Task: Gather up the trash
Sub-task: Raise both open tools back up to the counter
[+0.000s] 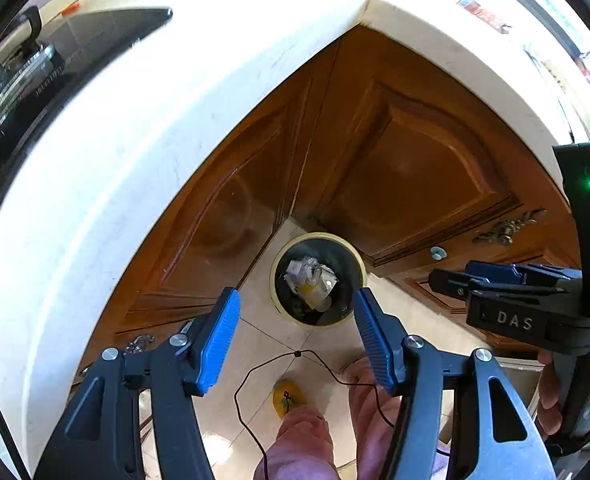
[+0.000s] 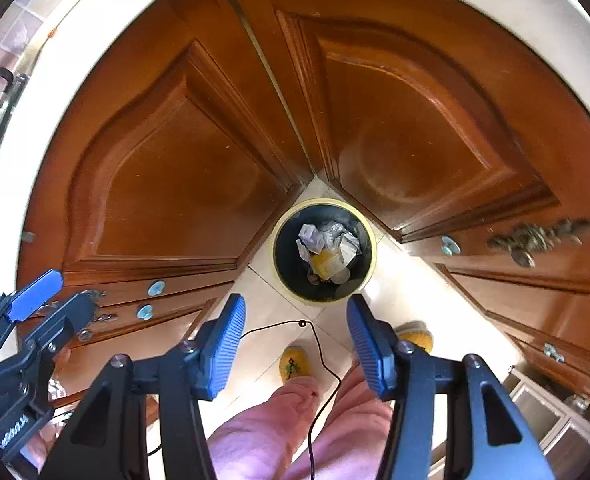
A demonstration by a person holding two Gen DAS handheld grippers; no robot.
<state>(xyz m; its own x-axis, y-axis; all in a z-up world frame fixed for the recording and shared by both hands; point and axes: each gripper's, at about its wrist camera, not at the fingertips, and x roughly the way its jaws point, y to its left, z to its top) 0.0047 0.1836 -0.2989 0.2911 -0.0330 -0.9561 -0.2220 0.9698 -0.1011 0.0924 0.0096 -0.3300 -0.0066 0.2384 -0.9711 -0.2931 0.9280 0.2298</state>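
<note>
A round bin (image 1: 275, 276) with a cream rim and black liner stands on the tiled floor in the corner between the wooden cabinet doors; it also shows in the right wrist view (image 2: 281, 240). Crumpled white paper, foil and a yellow wrapper (image 1: 311, 280) lie inside it (image 2: 327, 246). My left gripper (image 1: 297, 336) is open and empty, high above the bin. My right gripper (image 2: 295, 340) is open and empty, also above the bin; it shows at the right of the left wrist view (image 1: 451, 280). The left gripper shows at the left of the right wrist view (image 2: 51, 300).
A white marble countertop (image 1: 143, 128) wraps the corner above brown cabinet doors (image 2: 167, 168). A black cooktop (image 1: 55, 60) is at the far left. A thin black cable (image 2: 319, 356) hangs over the floor. The person's pink trouser legs (image 2: 279, 420) and yellow slippers (image 2: 295, 364) are below.
</note>
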